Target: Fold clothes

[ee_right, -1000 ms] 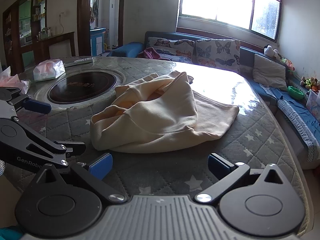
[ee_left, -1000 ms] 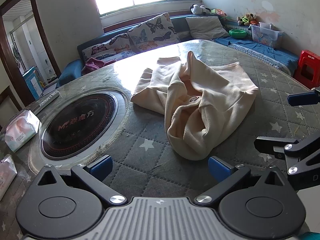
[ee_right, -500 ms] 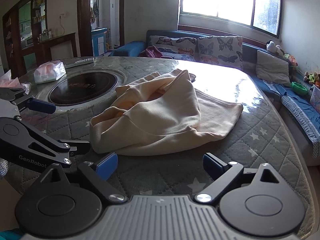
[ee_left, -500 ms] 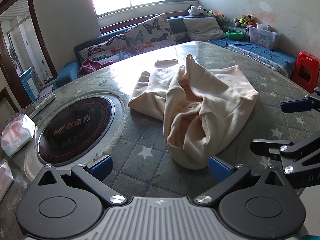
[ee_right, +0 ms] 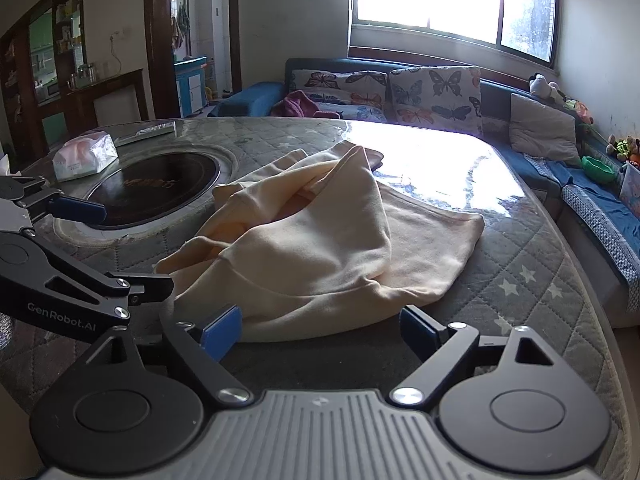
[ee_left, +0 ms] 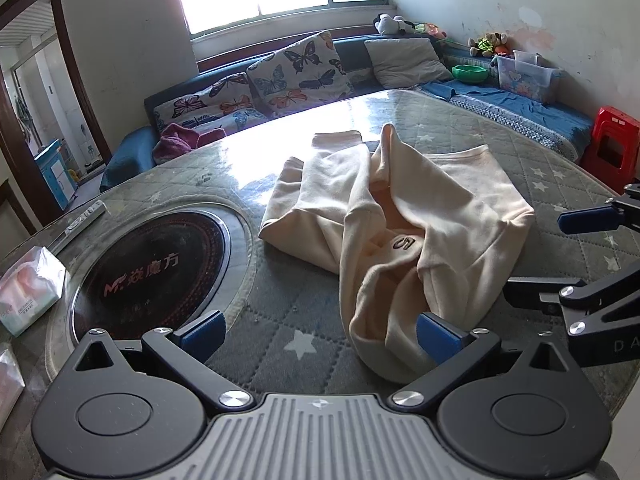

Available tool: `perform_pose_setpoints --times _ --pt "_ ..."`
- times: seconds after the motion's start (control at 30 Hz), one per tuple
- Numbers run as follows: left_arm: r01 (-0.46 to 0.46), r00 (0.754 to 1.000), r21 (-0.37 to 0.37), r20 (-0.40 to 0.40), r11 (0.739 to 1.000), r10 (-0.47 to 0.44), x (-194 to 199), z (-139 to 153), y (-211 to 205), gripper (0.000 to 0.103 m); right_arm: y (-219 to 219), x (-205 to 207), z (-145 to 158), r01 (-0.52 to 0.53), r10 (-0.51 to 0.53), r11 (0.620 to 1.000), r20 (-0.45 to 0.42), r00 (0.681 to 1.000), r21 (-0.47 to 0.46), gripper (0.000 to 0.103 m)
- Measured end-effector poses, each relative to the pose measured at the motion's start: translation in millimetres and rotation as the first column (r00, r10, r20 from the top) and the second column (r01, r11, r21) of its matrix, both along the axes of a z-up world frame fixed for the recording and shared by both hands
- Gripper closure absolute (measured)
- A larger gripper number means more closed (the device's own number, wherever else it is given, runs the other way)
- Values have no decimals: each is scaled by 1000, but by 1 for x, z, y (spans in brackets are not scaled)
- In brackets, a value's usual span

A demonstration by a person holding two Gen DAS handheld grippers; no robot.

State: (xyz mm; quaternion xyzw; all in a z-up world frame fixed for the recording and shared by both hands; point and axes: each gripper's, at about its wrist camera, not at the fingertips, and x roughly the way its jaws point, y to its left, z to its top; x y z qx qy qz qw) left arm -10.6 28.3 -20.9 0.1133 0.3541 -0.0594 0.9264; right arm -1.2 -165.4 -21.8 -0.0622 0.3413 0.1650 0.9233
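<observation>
Two claws, the left claw (ee_left: 318, 330) and right claw (ee_right: 320, 326), are held open beside the crumpled cream cotton garment (ee_left: 400, 232) near the bench's (ee_left: 280, 320) front edge; several bunched layers may be pinched together.

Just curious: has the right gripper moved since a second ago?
Yes. The right gripper has moved forward, closer to the garment; its left finger now overlaps the hem.

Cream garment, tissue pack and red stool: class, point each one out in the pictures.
Cream garment (ee_left: 452, 200), left wrist view, on its flat upper panel.
Tissue pack (ee_right: 84, 158), right wrist view, on its front face.
Red stool (ee_left: 610, 140), left wrist view, on its side.
</observation>
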Motion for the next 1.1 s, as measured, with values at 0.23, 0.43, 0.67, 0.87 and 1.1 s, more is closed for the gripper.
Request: perform_pose_setpoints --times 0.23,0.43,0.67,0.87,1.1 --pt "21 1000 -5 8 1000 -21 14 4 -1 3 -4 17 3 13 -13 1000 -3 1000 13 20" --pt "38 999 -15 15 999 -38 30 10 -2 9 -7 33 5 26 -26 1000 -2 1000 15 24" --pt "71 997 -45 10 996 -71 62 16 -4 23 -14 64 5 45 -45 999 -1 999 20 32" --pt "105 994 -58 -24 993 -106 95 15 -11 38 -16 95 7 39 -39 999 13 999 23 40" --pt "148 987 -41 -63 988 -150 126 12 -26 39 -12 136 9 7 -7 999 1 1000 41 49"
